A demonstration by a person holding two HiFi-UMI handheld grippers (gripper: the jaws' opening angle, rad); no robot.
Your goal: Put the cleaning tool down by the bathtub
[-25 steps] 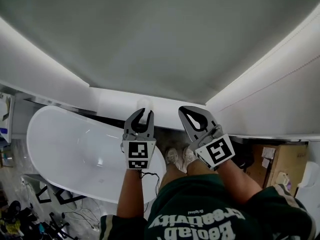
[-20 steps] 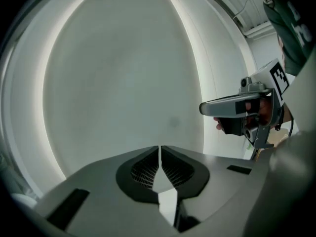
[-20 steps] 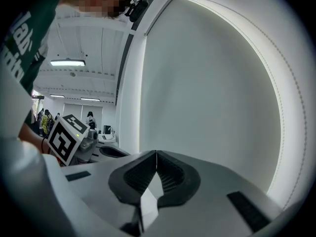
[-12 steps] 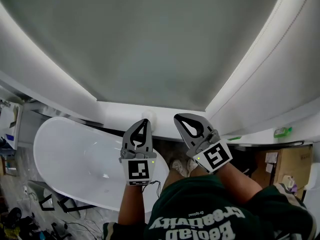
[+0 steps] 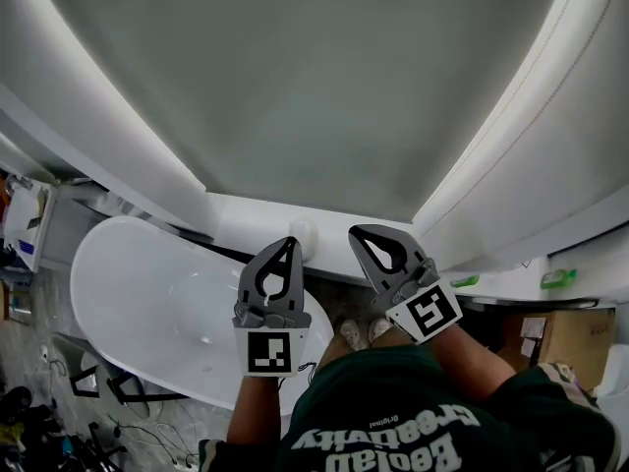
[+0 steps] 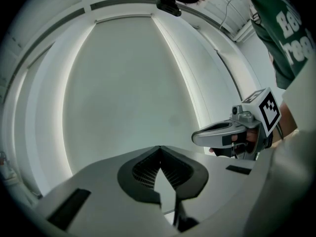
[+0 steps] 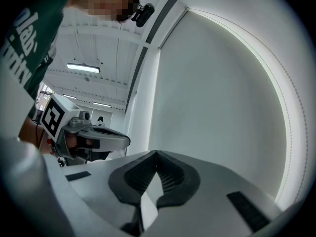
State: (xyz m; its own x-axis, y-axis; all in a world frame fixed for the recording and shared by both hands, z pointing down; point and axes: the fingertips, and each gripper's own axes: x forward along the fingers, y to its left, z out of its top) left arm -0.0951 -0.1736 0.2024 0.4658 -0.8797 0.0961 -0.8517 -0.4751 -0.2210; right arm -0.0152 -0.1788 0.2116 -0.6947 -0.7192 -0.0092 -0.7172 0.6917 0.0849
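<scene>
A small whitish rounded thing (image 5: 302, 234), probably the cleaning tool, rests on the white ledge (image 5: 246, 214) behind the white bathtub (image 5: 147, 303). My left gripper (image 5: 291, 243) hovers just in front of it and to its left, shut, with nothing between its pads. The right gripper (image 5: 357, 233) is held beside it, also shut and empty. In the left gripper view the toothed pads (image 6: 148, 169) meet at the tip, with the right gripper (image 6: 195, 138) off to the right. The right gripper view shows its own shut gripper (image 7: 157, 152) and the left gripper (image 7: 128, 141).
A grey wall panel (image 5: 314, 87) with lit edges fills the far side. The person's shoes (image 5: 359, 332) stand on the floor below the grippers. A cardboard box (image 5: 555, 337) is at the right, a green item (image 5: 555, 278) above it. Cables (image 5: 128, 426) lie on the floor.
The left gripper's jaws were open around the whitish thing a second ago and are now shut and clear of it. Both grippers have risen, the left more.
</scene>
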